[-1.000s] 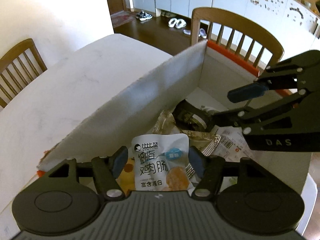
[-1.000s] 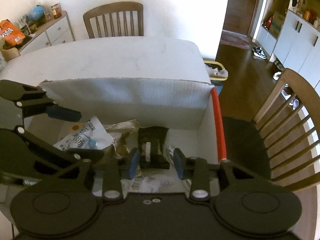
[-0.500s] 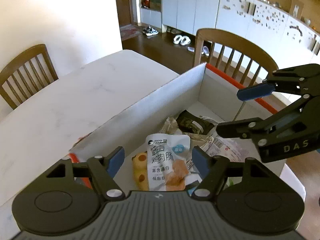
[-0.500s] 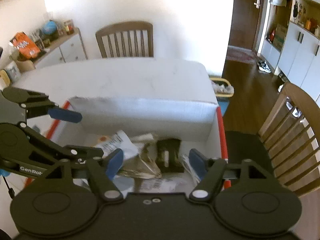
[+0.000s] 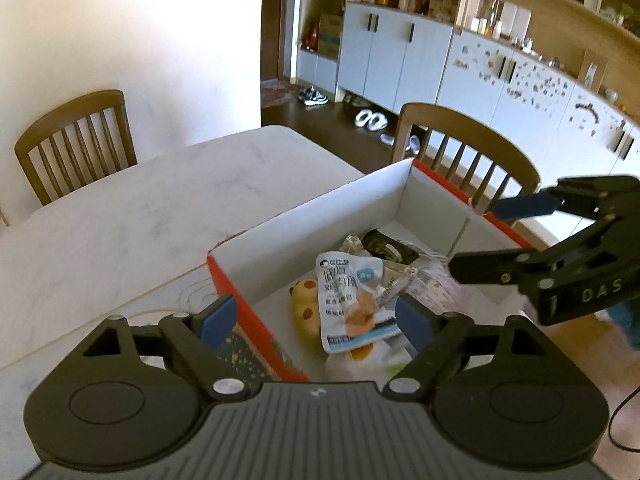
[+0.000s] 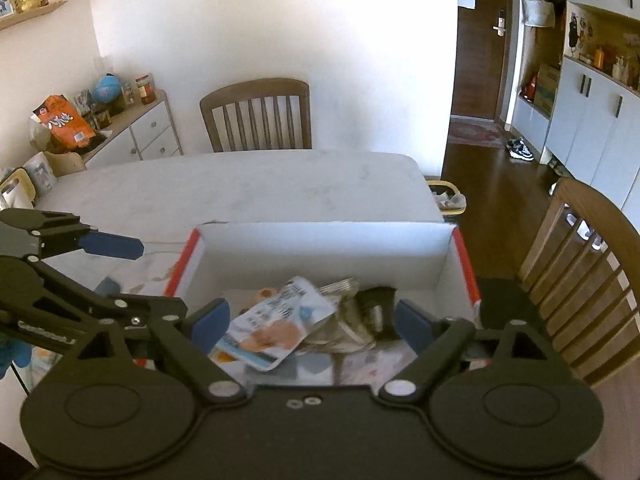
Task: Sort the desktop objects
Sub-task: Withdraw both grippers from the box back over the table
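A white cardboard box with red edges (image 5: 320, 216) (image 6: 320, 248) stands on the marble table. Inside lie a white and blue snack pouch (image 5: 348, 300) (image 6: 276, 324), a yellow spotted toy (image 5: 304, 308), a dark packet (image 5: 384, 244) (image 6: 378, 308) and clear wrappers (image 6: 348, 332). My left gripper (image 5: 316, 320) is open and empty above the box's near left corner. My right gripper (image 6: 312, 326) is open and empty above the box; it also shows in the left wrist view (image 5: 508, 236).
The marble table (image 5: 140, 216) stretches beyond the box. Wooden chairs stand at the far side (image 6: 256, 116) and at the right (image 6: 580, 280). A patterned item (image 5: 240, 352) lies outside the box's left wall. A sideboard with clutter (image 6: 120, 132) stands at far left.
Both grippers have opened wide and risen up and back from the box. The snack pouch and the dark packet now lie loose in the box.
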A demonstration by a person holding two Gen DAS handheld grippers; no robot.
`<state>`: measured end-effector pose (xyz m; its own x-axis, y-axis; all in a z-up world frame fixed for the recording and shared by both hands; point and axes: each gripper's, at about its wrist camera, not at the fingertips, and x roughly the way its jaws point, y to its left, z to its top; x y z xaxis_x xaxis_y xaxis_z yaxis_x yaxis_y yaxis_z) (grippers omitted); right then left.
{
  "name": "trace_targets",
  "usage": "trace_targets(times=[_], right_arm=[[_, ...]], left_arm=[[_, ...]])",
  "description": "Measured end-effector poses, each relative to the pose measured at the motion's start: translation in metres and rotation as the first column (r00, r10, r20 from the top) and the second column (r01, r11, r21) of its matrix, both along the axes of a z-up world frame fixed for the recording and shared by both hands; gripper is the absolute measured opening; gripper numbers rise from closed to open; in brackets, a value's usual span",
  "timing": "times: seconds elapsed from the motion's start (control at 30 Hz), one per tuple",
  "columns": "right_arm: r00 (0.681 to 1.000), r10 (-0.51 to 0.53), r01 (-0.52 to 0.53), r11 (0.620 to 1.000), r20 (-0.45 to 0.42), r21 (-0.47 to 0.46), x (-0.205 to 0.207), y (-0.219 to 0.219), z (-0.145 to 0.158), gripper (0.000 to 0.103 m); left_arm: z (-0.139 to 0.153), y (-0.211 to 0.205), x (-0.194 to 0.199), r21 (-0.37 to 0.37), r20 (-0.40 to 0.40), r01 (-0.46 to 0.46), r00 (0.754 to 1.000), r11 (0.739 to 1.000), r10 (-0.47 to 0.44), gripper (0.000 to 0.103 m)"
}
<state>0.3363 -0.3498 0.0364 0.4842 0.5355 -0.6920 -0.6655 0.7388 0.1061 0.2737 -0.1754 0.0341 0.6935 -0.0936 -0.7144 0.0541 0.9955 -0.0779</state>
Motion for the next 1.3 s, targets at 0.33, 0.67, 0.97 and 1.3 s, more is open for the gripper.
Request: trace_targets(times=[0.33, 0.67, 0.97, 1.3], right_arm=[[0.999, -0.012, 0.012, 1.000, 0.035, -0.012, -0.068, 0.039, 0.004, 0.090], [0.999, 0.021, -0.020, 1.000, 0.044, -0.024, -0.135, 0.087, -0.003, 0.091], [0.998, 0.050, -0.049, 0.999, 0.042, -0.021, -0.178, 0.126, -0.007, 0.091], [0.997, 0.059, -0.058, 0.998, 0.050, -0.028, -0.197, 0.159, -0.015, 0.091]], left_arm=[[0.007, 0.040, -0.073, -0.005, 0.059, -0.058, 0.997, 0.998, 0.058, 0.102], [0.005, 0.101, -0.133, 0.002, 0.056, -0.113, 0.992, 0.994, 0.113, 0.102], [0.005, 0.150, -0.174, 0.006, 0.063, -0.151, 0.987, 0.988, 0.150, 0.102], [-0.025, 0.174, -0.215, 0.020, 0.040, -0.117, 0.992, 0.993, 0.116, 0.102]])
